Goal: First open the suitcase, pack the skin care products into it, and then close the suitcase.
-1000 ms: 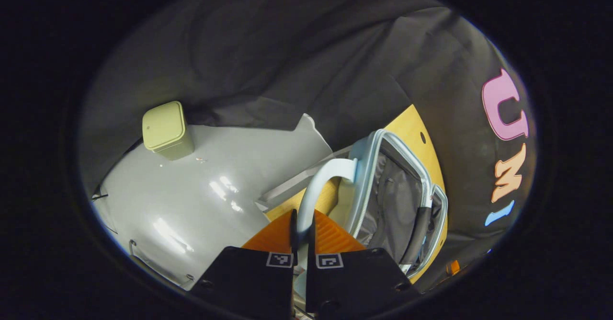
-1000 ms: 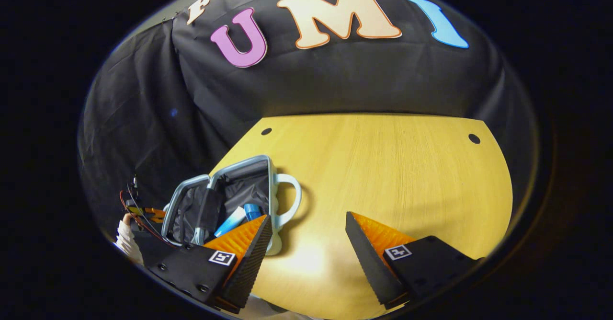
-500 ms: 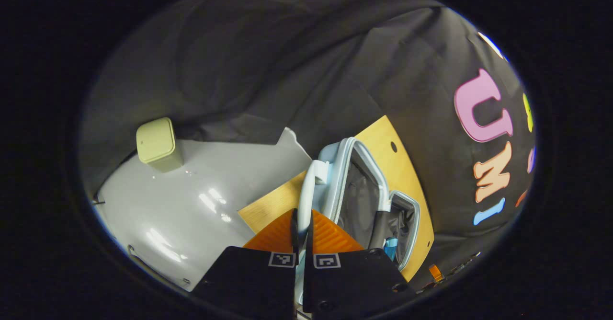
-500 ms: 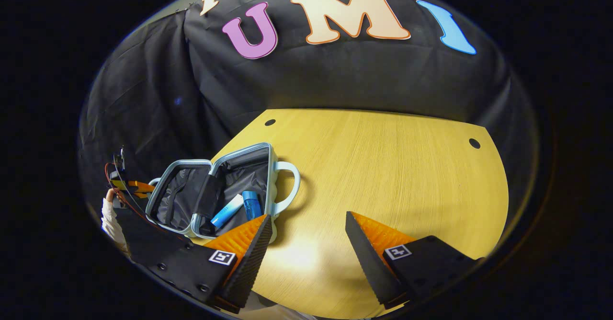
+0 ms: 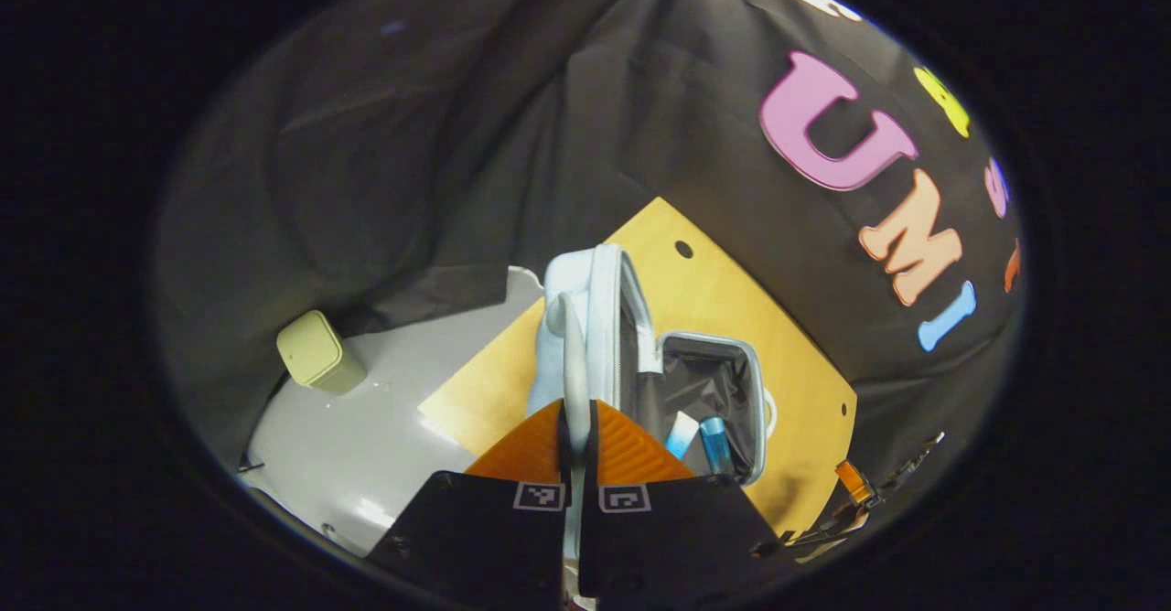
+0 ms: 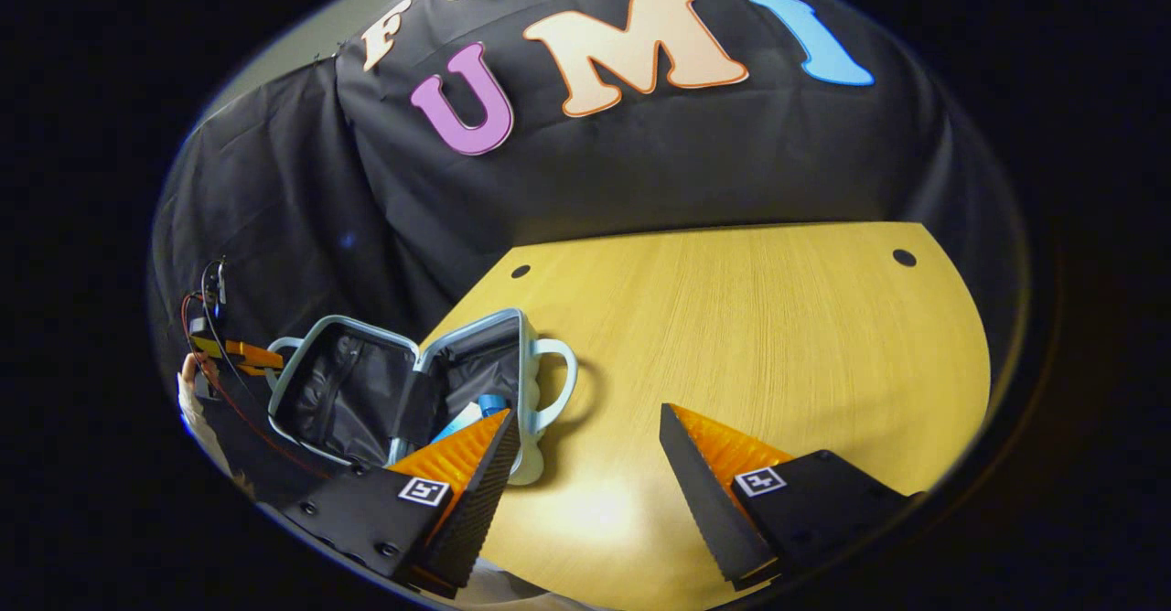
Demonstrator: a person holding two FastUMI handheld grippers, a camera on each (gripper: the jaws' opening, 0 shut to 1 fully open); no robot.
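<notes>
The wooden counter (image 6: 750, 337) carries the light-blue suitcase (image 6: 412, 382) at its left end in the right gripper view, well apart from the bare middle; the suitcase lies open, its one half flat on the counter and its lid half (image 5: 599, 318) raised on edge, dark lining showing inside both. Beyond the counter's edge in the left gripper view, a pale green bin (image 5: 316, 353) stands on the grey floor (image 5: 366, 446). The left hand-held gripper (image 5: 578, 437) is clenched on the lid's handle (image 5: 574, 355), both fingers pressing it; the right hand-held gripper (image 6: 585, 451) hangs released, fingers spread wide, just beside the suitcase's other handle (image 6: 558, 382). Two skin care products, a white-and-blue tube (image 5: 680, 434) and a blue bottle (image 5: 716, 442), lie side by side in the flat half.
</notes>
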